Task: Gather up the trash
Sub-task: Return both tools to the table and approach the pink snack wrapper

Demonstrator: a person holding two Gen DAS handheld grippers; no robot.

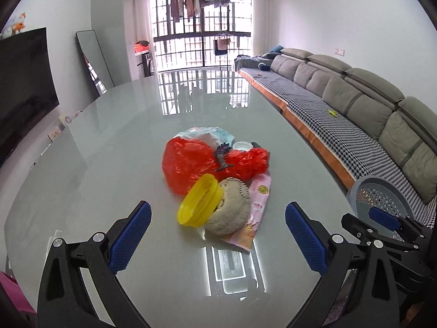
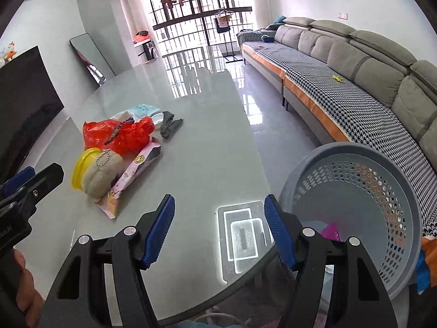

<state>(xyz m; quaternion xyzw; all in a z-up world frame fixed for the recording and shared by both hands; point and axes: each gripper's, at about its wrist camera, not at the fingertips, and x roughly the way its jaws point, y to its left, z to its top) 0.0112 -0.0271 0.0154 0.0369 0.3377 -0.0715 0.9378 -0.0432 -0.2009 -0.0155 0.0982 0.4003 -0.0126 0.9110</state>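
Observation:
A pile of litter lies on the glossy grey table [image 1: 109,164]: a crumpled red plastic bag [image 1: 191,161], a yellow lid [image 1: 199,199], a beige plush with a ball chain [image 1: 230,210], a pink wrapper [image 1: 258,210] and a pale blue packet [image 1: 213,134]. My left gripper [image 1: 218,213] stands open just short of the lid and plush, nothing between its pads. My right gripper [image 2: 220,205] is open and empty over the table's near edge, right of the pile [image 2: 117,153]. A grey perforated bin [image 2: 355,205] stands beside the table at right.
A long grey sofa [image 2: 368,63] with a checked cover runs along the right wall. A dark television [image 1: 21,82] and a leaning mirror [image 1: 92,57] are at left. A dark grey cloth [image 2: 170,125] lies beyond the pile. Shiny floor separates table and sofa.

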